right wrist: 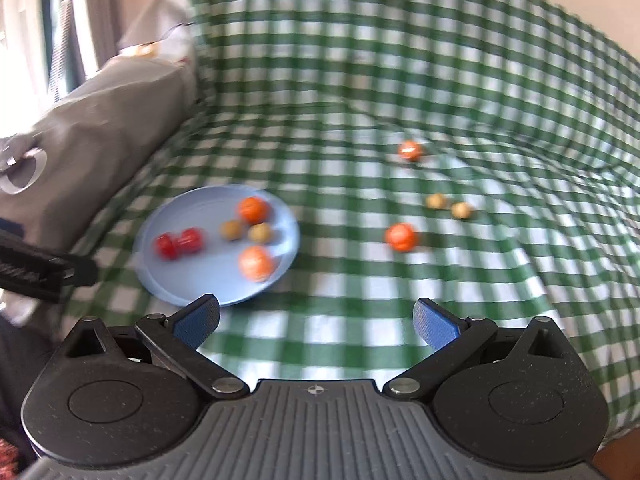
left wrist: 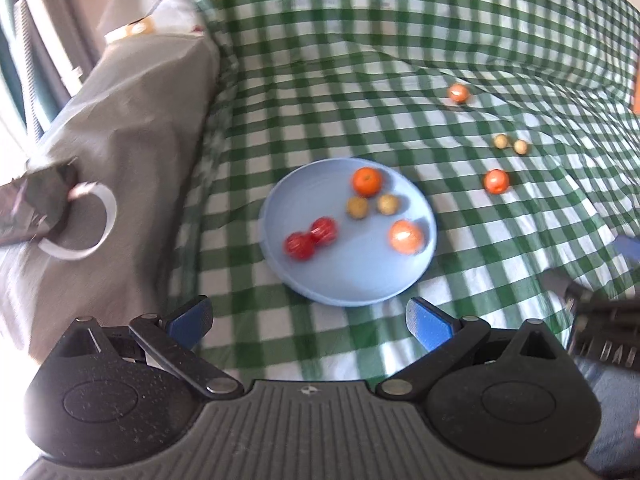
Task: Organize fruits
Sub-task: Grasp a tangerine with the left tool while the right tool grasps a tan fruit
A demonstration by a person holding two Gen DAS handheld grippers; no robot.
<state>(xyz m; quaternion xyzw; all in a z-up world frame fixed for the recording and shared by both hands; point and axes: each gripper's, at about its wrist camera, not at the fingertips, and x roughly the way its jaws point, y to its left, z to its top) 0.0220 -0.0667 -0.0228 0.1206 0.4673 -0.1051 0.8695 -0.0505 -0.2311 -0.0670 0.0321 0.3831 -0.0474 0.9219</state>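
Fruits (left wrist: 366, 181) on plate (left wrist: 344, 280) lie ahead of spread fingers (left wrist: 426, 322).

A green and white checked cloth (left wrist: 360, 60) covers the soft surface and has many folds. On the left lies a gray pillow (left wrist: 120, 128) with a white ring shape (left wrist: 106, 216) on it. Striped curtains (right wrist: 60, 20) hang behind it.

Both wrist views look forward and down over the green-checked cloth (left wrist: 360, 60), from near. The left view faces the blue plate (left wrist: 344, 288) squarely; the right sits further right (plate (right wrist: 180, 288) at its left). Both share plate and loose fruit.
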